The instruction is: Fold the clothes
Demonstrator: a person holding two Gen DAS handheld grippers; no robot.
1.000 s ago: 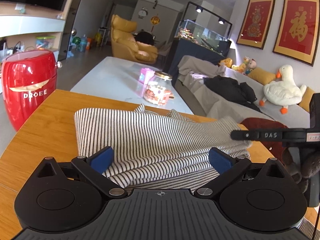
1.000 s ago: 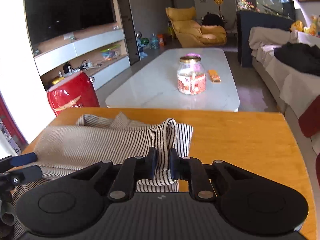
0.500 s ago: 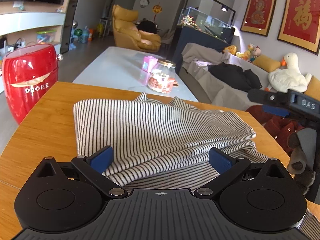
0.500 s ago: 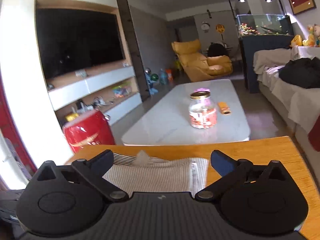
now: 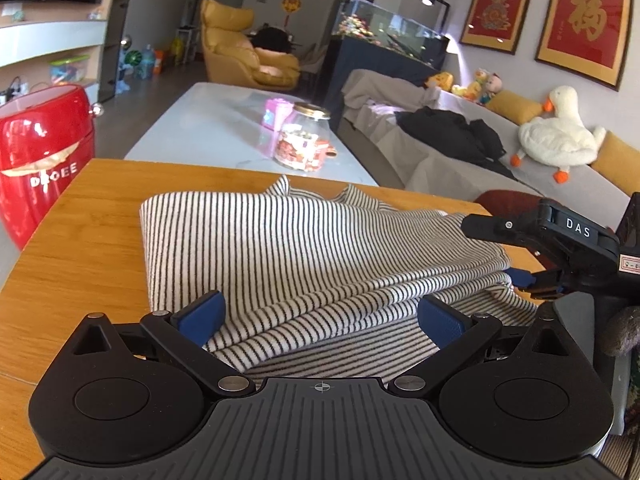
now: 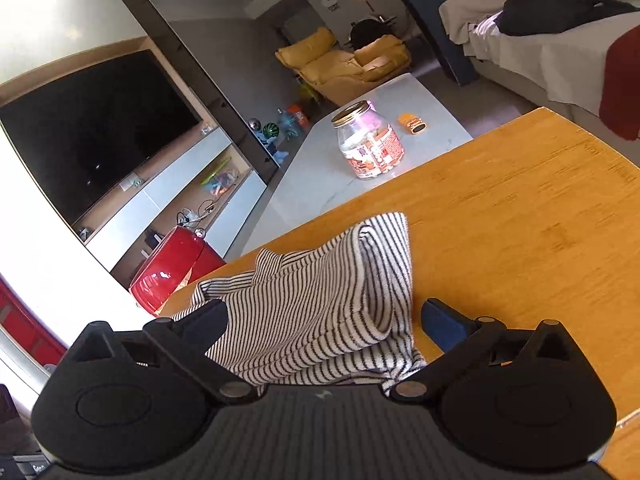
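Note:
A black-and-white striped garment (image 5: 304,252) lies folded in layers on the wooden table (image 5: 80,240). My left gripper (image 5: 320,316) is open, its blue pads on either side of the garment's near edge. My right gripper (image 6: 324,320) is open and tilted, with the garment's right end (image 6: 320,312) lying between its fingers. In the left wrist view the right gripper (image 5: 520,256) sits at the garment's right edge, one finger over the folded layers and one blue pad (image 5: 520,278) lower against them.
A red canister (image 5: 40,152) stands off the table's left edge. Beyond the table is a white coffee table (image 5: 224,128) with a glass jar (image 5: 304,142). A sofa with dark clothes (image 5: 452,136) is at the right.
My right gripper let go of the garment's fold, opened, lifted away, then came back down tilted at the garment's right end. My left gripper stayed open and barely moved.

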